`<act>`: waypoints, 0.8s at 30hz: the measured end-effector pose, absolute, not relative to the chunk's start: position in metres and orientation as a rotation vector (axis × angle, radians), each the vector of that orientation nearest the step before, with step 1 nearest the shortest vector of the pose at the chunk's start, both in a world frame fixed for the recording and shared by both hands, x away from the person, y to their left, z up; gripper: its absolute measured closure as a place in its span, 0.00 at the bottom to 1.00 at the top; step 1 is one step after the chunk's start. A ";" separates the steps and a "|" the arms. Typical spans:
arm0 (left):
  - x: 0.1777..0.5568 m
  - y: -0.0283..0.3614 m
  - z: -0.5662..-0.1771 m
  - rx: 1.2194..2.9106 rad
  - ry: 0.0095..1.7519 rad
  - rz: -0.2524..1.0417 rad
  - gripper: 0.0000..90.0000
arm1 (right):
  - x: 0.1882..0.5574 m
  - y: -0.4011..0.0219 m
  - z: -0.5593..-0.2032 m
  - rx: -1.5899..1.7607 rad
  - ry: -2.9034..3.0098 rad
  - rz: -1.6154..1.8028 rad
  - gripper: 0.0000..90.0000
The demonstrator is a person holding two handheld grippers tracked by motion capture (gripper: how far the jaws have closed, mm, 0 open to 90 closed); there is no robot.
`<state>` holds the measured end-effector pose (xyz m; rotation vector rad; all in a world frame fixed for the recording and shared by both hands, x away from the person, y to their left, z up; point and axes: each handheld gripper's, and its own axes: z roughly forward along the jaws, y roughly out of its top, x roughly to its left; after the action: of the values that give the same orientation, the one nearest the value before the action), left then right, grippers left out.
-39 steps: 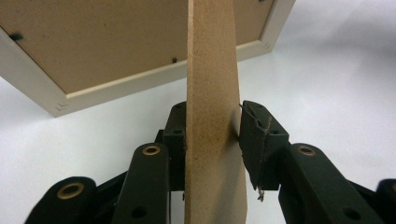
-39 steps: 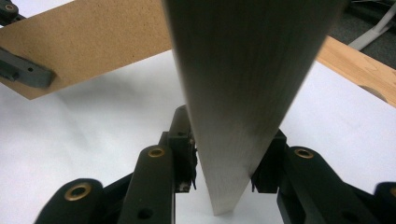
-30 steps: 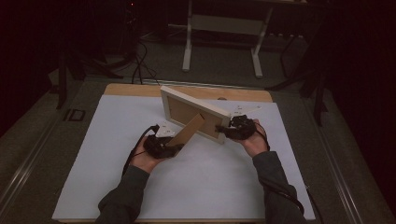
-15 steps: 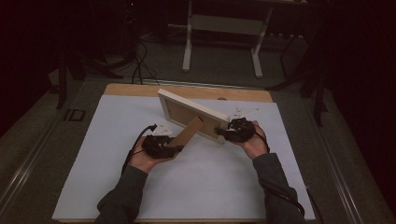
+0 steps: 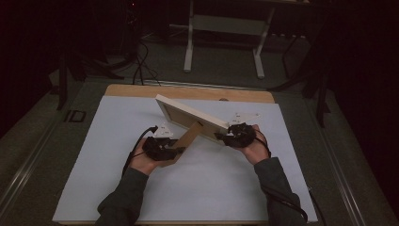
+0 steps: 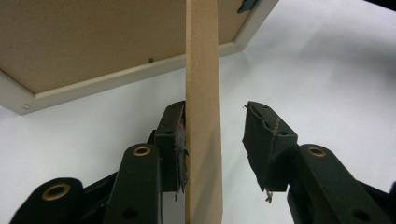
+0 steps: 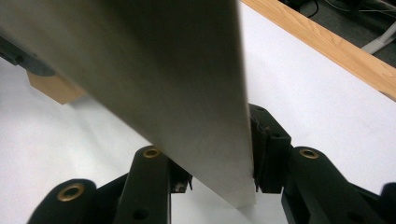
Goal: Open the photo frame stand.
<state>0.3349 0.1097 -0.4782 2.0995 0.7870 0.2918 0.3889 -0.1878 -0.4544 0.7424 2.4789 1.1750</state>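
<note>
A cream picture frame [image 5: 190, 115] hangs tilted over the white table, back side toward me. Its brown back board [image 6: 93, 42] shows in the left gripper view. My right gripper [image 5: 221, 136] is shut on the frame's right end; the pale frame edge [image 7: 163, 70] runs between its jaws [image 7: 219, 177]. The frame's brown stand leg [image 5: 188, 139] slants down to my left gripper [image 5: 175, 151]. That leg [image 6: 203, 116] lies against one pad, with a clear gap to the other, so the left gripper [image 6: 215, 140] is open. Its jaws have just been opening.
A white sheet [image 5: 94, 155] covers the wooden tabletop [image 5: 188, 92], with bare room on every side of the hands. Beyond the far edge stand a white table base [image 5: 223, 28] and cables [image 5: 139, 66] on the dark floor.
The frame's far left corner has dipped a little and the right hand has come slightly nearer. The left hand has stayed put.
</note>
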 end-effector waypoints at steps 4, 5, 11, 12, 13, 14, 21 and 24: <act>0.335 0.110 -0.479 2.108 0.785 0.294 0.69 | 0.387 -0.187 -0.455 0.742 2.473 1.182 0.70; 0.335 0.110 -0.479 2.110 0.785 0.295 0.70 | 0.386 -0.187 -0.456 0.740 2.474 1.182 0.70; 0.334 0.110 -0.481 2.124 0.784 0.291 0.71 | 0.382 -0.185 -0.457 0.723 2.480 1.180 0.69; 0.333 0.111 -0.482 2.128 0.785 0.289 0.71 | 0.381 -0.185 -0.457 0.718 2.483 1.176 0.68; 0.333 0.111 -0.482 2.128 0.785 0.289 0.71 | 0.381 -0.185 -0.457 0.718 2.483 1.176 0.68; 0.333 0.111 -0.482 2.129 0.786 0.284 0.71 | 0.380 -0.184 -0.458 0.711 2.485 1.173 0.68; 0.333 0.113 -0.484 2.117 0.789 0.275 0.71 | 0.378 -0.184 -0.458 0.706 2.483 1.170 0.68; 0.333 0.115 -0.483 2.103 0.781 0.272 0.70 | 0.378 -0.183 -0.458 0.706 2.484 1.166 0.68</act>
<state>0.3330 0.1146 -0.4827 2.1028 0.7808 0.2722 0.3781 -0.1834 -0.4581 0.7064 2.4839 1.1656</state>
